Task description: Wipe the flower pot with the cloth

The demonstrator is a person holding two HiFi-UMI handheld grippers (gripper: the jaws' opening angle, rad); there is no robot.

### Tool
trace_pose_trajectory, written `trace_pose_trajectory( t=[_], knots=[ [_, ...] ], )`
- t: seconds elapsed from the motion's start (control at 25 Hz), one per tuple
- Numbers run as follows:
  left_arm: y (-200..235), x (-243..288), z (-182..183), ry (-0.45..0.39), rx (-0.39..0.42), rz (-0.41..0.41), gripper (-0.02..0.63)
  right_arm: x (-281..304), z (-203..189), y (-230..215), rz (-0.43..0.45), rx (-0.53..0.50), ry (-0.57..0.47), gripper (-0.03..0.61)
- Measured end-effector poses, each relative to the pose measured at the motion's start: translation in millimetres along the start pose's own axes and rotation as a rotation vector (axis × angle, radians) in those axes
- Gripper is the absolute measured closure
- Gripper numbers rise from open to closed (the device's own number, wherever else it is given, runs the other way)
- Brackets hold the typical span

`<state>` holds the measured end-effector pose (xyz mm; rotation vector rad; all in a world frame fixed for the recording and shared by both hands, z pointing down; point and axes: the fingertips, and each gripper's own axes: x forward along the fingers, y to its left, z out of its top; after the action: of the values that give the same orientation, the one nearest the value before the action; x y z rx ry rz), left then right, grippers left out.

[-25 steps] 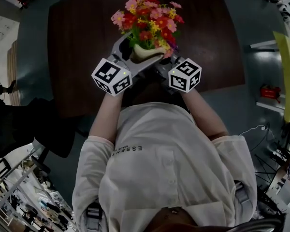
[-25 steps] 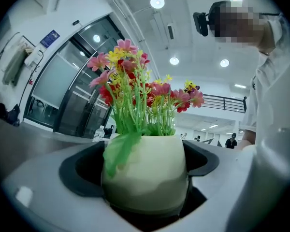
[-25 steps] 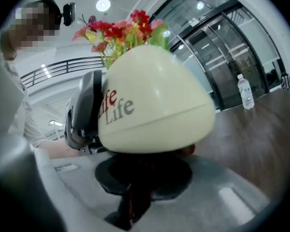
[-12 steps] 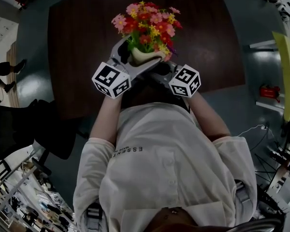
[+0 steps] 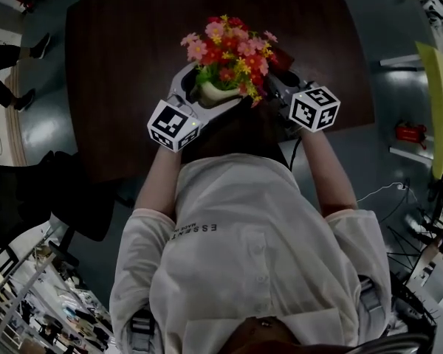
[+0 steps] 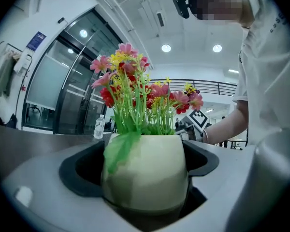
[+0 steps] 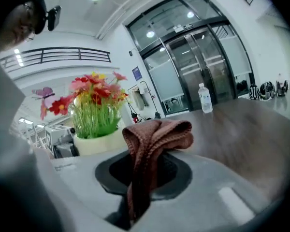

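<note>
Slippage as main hazard: left gripper (image 5: 207, 94) clamped wide around flower pot (image 5: 215, 88), smooth cream belly pinched at only 2 sides by cupped jaws. Hard sideways rub likely to twist or pop pot out of that hold, with a drop close to near edge of table (image 5: 111, 65), maybe over it. Base contact with tabletop: cannot tell.

Second hazard: right gripper (image 7: 144, 178) shut tight on brown cloth (image 7: 157, 132), just 1 bunched fold sticking up past jaws. Hence risk of scraping hard jaw on glaze instead of wiping with fabric, or of shedding cloth under drag. Cloth apart from pot for now, to right of it.

Third: flowers (image 5: 232, 46) and drooping green leaf (image 6: 120, 151) overhanging rim, easy to snag or bend on a high stroke. Left jaws masking 2 flanks of pot, only faces between them open to cloth.

Around: water bottle (image 7: 204, 98) far back on table, well apart, no obstacle. Glass doors (image 7: 203, 66) beyond. Red object (image 5: 412, 139) and yellow panel (image 5: 439, 109) off to right of table, well clear.
</note>
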<state>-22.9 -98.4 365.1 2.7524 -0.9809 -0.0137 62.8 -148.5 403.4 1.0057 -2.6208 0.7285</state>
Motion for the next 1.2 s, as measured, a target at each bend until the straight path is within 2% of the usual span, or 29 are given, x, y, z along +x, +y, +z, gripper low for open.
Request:
trace_pose_trajectory(
  t=[0.2,0.44,0.56,0.64,0.8,0.96,1.2],
  knots=[
    [-13.2,17.4,-36.3,0.059,0.005,-0.036,0.084,0.0,-17.5,6.3,0.038,-0.049,0.029,0.531],
    [-12.0,27.8,-79.3,0.113,-0.003,-0.043,0.084,4.7,-55.2,-12.8,0.032,0.060,0.053,0.534],
    [-7.2,25.7,-104.0,0.165,0.008,-0.030,0.084,10.1,-70.8,-12.9,0.033,0.062,0.073,0.534],
    [-5.6,28.7,-115.8,0.183,0.042,-0.030,0.084,12.3,-77.1,-11.8,0.043,0.047,0.080,0.532],
    [-2.6,30.4,-123.7,0.184,0.070,-0.039,0.083,13.9,-77.7,-14.3,0.065,0.083,0.051,0.531],
    [-4.2,24.5,-135.5,0.230,0.108,-0.043,0.081,12.8,-90.9,-10.8,0.078,0.092,0.076,0.532],
    [-1.3,20.5,-148.5,0.288,0.095,-0.051,0.080,11.7,-98.7,-6.6,0.062,0.135,0.079,0.531]
  ],
)
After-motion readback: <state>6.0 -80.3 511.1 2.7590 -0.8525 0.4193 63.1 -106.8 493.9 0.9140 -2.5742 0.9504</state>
